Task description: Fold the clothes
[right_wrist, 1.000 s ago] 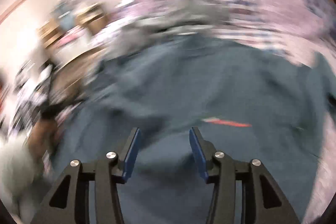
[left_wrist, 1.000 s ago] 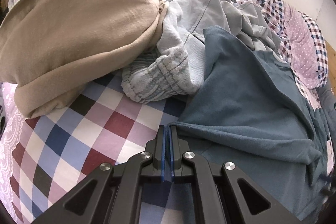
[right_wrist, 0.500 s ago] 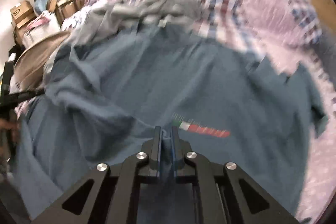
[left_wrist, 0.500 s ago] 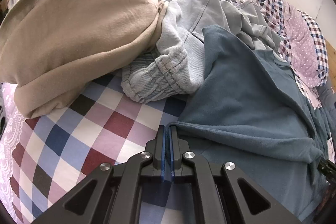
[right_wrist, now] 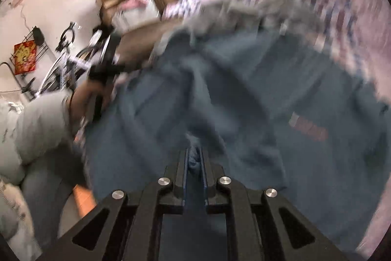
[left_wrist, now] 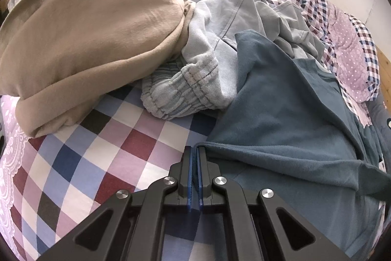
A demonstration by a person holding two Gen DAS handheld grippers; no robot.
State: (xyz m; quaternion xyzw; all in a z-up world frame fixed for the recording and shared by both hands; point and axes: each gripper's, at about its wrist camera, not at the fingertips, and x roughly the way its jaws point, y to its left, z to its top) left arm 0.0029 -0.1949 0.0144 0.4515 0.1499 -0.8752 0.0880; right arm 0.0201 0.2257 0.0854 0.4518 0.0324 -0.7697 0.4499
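Since a second ago the right gripper (right_wrist: 194, 158) has clamped a bunched fold of the soft teal shirt (right_wrist: 256, 94), jaws easing apart; left gripper (left_wrist: 195, 158) stays pinched on its hem over the checked bed (left_wrist: 92, 153)

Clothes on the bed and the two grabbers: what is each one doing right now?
Teal-blue cotton T-shirt: spread out, rumpled, pinched at two spots.
Tan fleece garment: folded bundle.
Pale grey-blue trousers: crumpled heap.
Left gripper: shut on the T-shirt's edge.
Right gripper: jaws opening slightly, T-shirt fabric bunched between them.
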